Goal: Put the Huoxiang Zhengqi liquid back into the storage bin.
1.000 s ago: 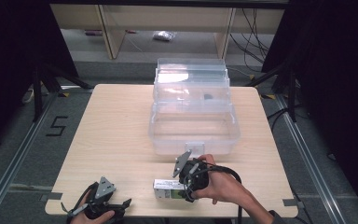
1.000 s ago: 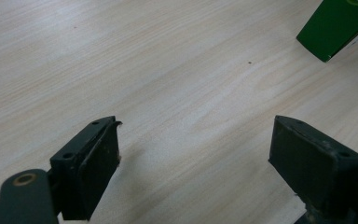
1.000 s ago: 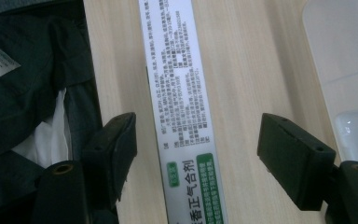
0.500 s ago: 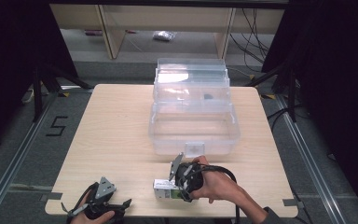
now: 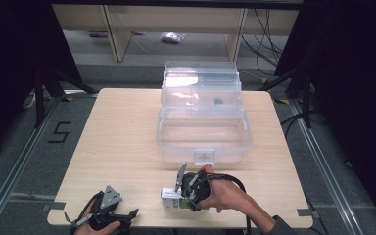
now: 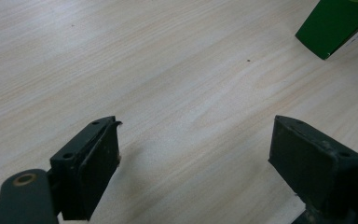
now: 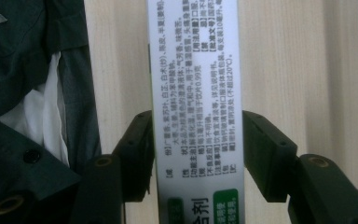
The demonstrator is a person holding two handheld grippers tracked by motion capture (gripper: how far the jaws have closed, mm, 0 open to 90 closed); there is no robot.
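Jaws of the right gripper [image 7: 196, 154], just now closing, are pressing both sides of the white-and-green medicine box [image 7: 193, 93] lying on the surface [image 5: 127, 132] before the open clear bin [image 5: 203, 132], lifting seemingly still ahead, while the left gripper [image 6: 196, 154] is resting wide open.
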